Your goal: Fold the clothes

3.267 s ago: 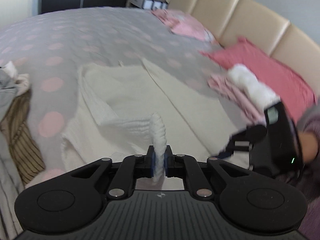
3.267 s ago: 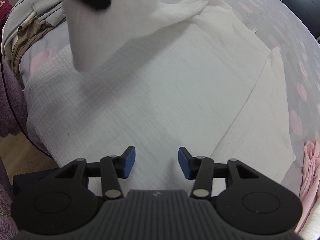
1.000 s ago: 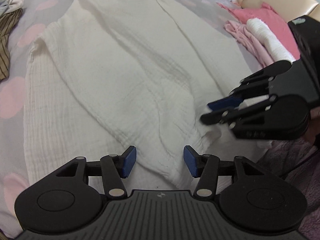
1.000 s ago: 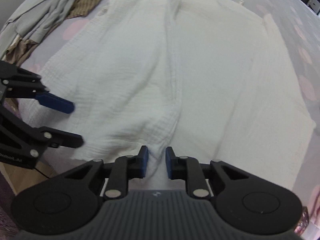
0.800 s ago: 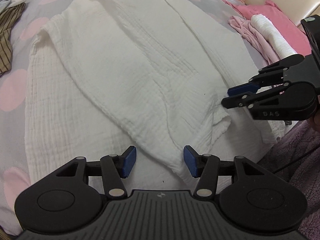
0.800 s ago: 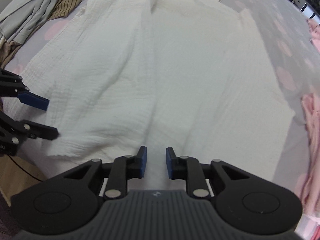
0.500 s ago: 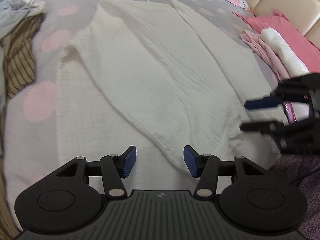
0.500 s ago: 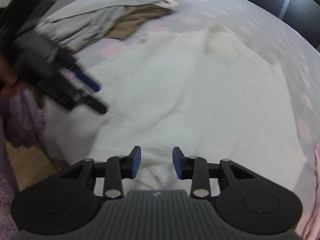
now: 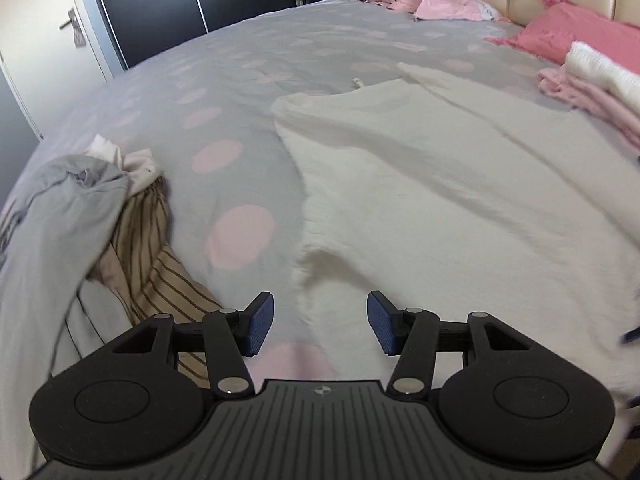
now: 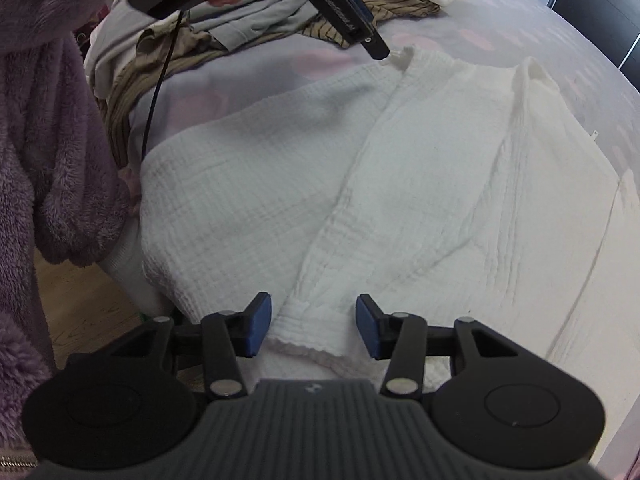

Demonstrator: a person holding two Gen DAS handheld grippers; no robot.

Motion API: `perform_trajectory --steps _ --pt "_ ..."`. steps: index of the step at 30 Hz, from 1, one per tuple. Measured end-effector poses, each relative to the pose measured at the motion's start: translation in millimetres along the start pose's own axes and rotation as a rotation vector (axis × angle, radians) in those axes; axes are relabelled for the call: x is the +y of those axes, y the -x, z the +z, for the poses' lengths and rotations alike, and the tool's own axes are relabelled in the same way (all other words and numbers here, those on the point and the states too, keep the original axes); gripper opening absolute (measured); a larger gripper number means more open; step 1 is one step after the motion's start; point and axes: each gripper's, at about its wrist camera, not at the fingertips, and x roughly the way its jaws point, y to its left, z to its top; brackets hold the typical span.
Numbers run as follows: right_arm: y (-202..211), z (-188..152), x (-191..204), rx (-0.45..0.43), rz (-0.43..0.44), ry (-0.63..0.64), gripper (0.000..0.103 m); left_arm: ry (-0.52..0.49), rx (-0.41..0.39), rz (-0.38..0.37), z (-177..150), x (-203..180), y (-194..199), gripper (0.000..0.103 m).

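So my right hand-held gripper (image 10: 308, 326) is opening off the white garment's (image 10: 400, 184) folded sleeve; left hand-held gripper (image 9: 320, 322) apart, needs the side edge next.

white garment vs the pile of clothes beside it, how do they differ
The white garment lies spread flat on the bed; the pile of clothes is bunched in a heap. The white garment is one plain crinkled piece; the pile of clothes mixes grey, brown-striped and white fabric. Both rest on the dotted bedspread.
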Motion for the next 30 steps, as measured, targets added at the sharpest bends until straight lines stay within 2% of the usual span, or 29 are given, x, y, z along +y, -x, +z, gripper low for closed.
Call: perform_trajectory --steps 1,3,4,6,7,10,11,14,19,24,30 --pt "-3 -1 0 0.006 -0.005 -0.002 0.048 -0.021 -0.003 0.008 -1 2 -7 0.05" --pt "-7 -4 1 0.02 -0.019 -0.014 0.044 -0.053 -0.019 0.027 -1 4 -18 0.043" --pt "-8 -5 1 0.023 -0.028 -0.015 0.036 -0.069 -0.028 0.037 0 4 -23 0.04" --pt "-8 -7 2 0.02 -0.053 -0.005 0.027 -0.081 -0.041 0.013 2 5 -30 0.032" --pt "-7 -7 3 0.015 -0.063 0.001 0.021 -0.096 -0.058 0.007 3 2 -30 0.032" --pt "2 -5 1 0.001 -0.071 -0.018 0.019 -0.133 -0.096 0.002 6 -5 -31 0.017" --pt "6 -3 0 -0.004 -0.069 -0.03 0.019 -0.108 -0.091 0.005 9 -3 -32 0.011" --pt "23 6 -2 -0.033 -0.029 -0.08 0.019 0.013 -0.088 -0.013 14 13 -31 0.008" --pt "51 32 9 -0.112 0.073 -0.115 0.018 0.221 -0.094 -0.06 11 55 -32 0.007" --pt "47 70 30 -0.12 0.148 -0.12 0.018 0.381 -0.096 -0.11 4 83 -35 0.007" --pt "11 94 55 -0.05 0.187 -0.145 0.018 0.412 -0.079 -0.12 -2 90 -43 0.007"
